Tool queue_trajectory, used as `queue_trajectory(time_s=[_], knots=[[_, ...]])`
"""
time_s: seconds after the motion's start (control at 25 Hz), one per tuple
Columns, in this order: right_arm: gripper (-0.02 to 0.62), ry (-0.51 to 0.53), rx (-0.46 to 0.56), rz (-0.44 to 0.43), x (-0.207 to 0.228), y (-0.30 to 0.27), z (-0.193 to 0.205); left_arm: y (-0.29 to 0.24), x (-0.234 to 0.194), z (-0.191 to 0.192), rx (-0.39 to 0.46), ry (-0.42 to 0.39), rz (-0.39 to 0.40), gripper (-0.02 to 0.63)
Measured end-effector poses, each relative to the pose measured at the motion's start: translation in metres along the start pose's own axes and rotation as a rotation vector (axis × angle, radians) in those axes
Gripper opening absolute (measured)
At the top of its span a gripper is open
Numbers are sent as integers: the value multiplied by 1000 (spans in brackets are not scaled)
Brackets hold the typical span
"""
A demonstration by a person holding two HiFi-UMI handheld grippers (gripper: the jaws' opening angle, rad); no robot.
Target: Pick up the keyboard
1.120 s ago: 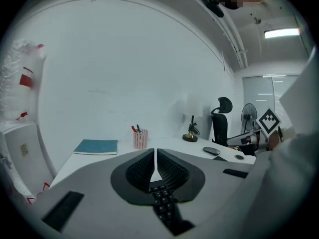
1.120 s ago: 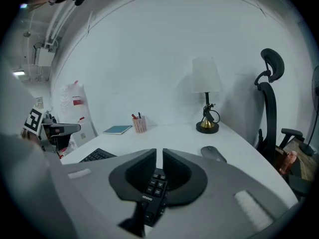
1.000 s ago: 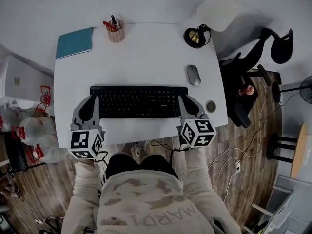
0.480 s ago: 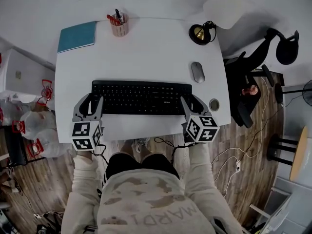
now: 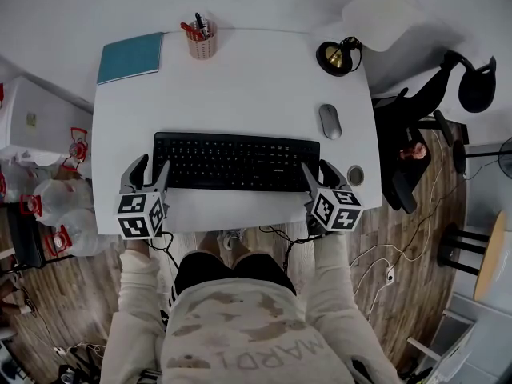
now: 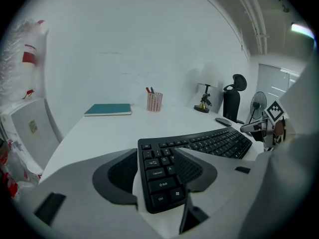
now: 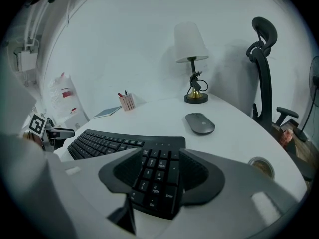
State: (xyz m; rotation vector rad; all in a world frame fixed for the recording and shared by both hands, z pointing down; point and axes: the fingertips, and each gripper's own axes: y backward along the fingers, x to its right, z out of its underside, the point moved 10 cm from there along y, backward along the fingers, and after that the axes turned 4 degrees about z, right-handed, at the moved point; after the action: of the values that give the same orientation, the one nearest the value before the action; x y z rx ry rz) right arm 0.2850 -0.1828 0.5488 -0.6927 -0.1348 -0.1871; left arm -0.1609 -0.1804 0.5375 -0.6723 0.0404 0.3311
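The black keyboard point(image 5: 236, 162) lies flat on the white desk point(image 5: 240, 86), near its front edge. My left gripper point(image 5: 148, 172) is at its left end, one finger outside the end, the other over the keys. In the left gripper view the Ctrl corner of the keyboard point(image 6: 159, 176) sits between the jaws, which have just been opening and do not press it. My right gripper point(image 5: 320, 173) straddles the number-pad end point(image 7: 154, 176) the same way. Its jaws have also just been opening, and the pads stand off the keyboard.
A grey mouse point(image 5: 330, 121) lies behind the right end, and a small round coaster point(image 5: 355, 174) is beside the right gripper. At the back are a lamp point(image 5: 336, 57), a pen cup point(image 5: 202, 42) and a teal notebook point(image 5: 130, 57). An office chair point(image 5: 416, 126) stands right of the desk.
Both grippers have sunk toward the desk at the keyboard's two ends, and their jaws have spread apart.
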Motion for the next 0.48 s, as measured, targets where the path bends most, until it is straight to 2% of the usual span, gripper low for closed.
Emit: queue_trajectory(time_s=[0.48], knots=[[268,-26,-60,26,11,-14,11,-20,-10,8,-66,45,29,261]])
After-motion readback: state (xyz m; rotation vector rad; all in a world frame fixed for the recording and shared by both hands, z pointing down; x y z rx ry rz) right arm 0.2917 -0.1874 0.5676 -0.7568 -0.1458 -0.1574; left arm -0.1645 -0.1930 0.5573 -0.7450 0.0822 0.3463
